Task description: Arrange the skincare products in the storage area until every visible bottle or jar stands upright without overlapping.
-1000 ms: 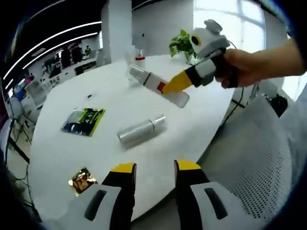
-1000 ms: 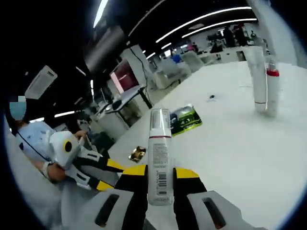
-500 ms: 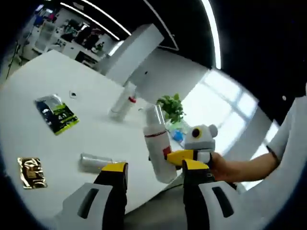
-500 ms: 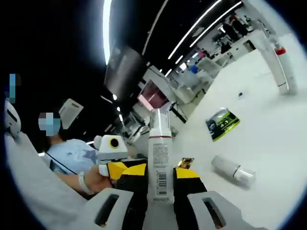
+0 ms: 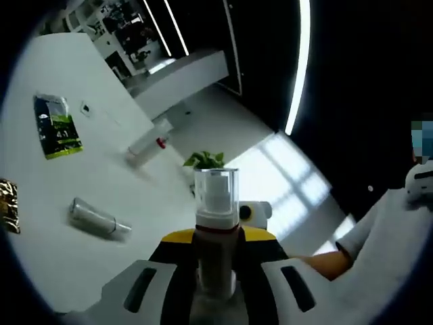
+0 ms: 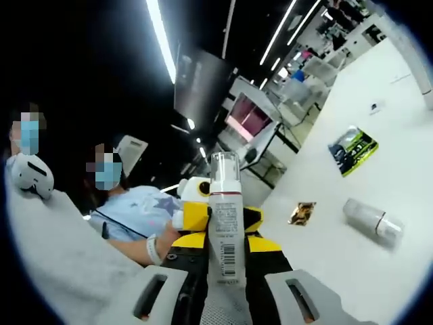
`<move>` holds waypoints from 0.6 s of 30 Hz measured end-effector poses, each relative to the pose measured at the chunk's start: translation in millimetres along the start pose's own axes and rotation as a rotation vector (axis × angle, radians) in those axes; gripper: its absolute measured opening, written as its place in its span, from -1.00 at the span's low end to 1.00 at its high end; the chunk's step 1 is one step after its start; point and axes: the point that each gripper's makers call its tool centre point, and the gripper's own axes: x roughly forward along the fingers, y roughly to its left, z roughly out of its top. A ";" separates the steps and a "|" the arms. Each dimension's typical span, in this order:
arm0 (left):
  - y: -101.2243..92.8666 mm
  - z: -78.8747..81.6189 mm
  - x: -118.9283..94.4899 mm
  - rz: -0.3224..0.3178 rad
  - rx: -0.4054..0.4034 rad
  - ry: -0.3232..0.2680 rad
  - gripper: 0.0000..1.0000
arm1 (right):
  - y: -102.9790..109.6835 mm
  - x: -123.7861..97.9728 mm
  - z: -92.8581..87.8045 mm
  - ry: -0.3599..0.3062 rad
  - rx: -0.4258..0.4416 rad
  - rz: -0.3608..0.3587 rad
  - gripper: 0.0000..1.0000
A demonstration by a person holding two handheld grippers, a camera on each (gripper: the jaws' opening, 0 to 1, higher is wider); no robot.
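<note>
**White pump bottle held by both grippers above the table**

White and capped in clear plastic, the pump bottle (image 5: 215,223) stands between the jaws of our left gripper (image 5: 215,271) in the left gripper view, and we see the yellow-tipped jaws closed against its body. Just behind it there, the yellow jaws of the other gripper (image 5: 252,230) press on the same bottle, with our hand (image 5: 318,263) on that gripper's handle.

In the right gripper view the same pump bottle (image 6: 224,230) rises between the jaws of our right gripper (image 6: 224,271), barcode facing the camera, a thin red band under its cap, and the jaws clamped on it. The left gripper (image 6: 196,215) meets it from the far side, its yellow tips touching the bottle just above our right jaws. So the bottle is gripped by both tools at once, held off the white table (image 6: 352,271).

Farther out on the table, a silver bottle (image 6: 373,221) lies on its side; in the left gripper view we see it (image 5: 99,219) well apart from everything else. Near it sits a gold foil sachet (image 6: 300,212), and beyond that a green and black packet (image 6: 352,149) lies flat. Farther still in the left gripper view, a white bottle with a red band (image 5: 146,145) stands on the table, with a green plant (image 5: 206,160) near it. Past the table edge in the right gripper view are chairs and a screen (image 6: 247,119), under ceiling light strips.
</note>
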 end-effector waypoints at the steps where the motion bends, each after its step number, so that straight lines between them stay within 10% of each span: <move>1: -0.5 0.0 -0.7 0.005 0.007 0.000 -0.64 | -1.0 0.0 0.0 0.000 0.001 -0.004 -0.72; 18: 35.2 3.9 -8.3 0.231 0.066 -0.013 -0.65 | -32.9 15.2 -12.8 0.163 -0.245 -0.297 -0.62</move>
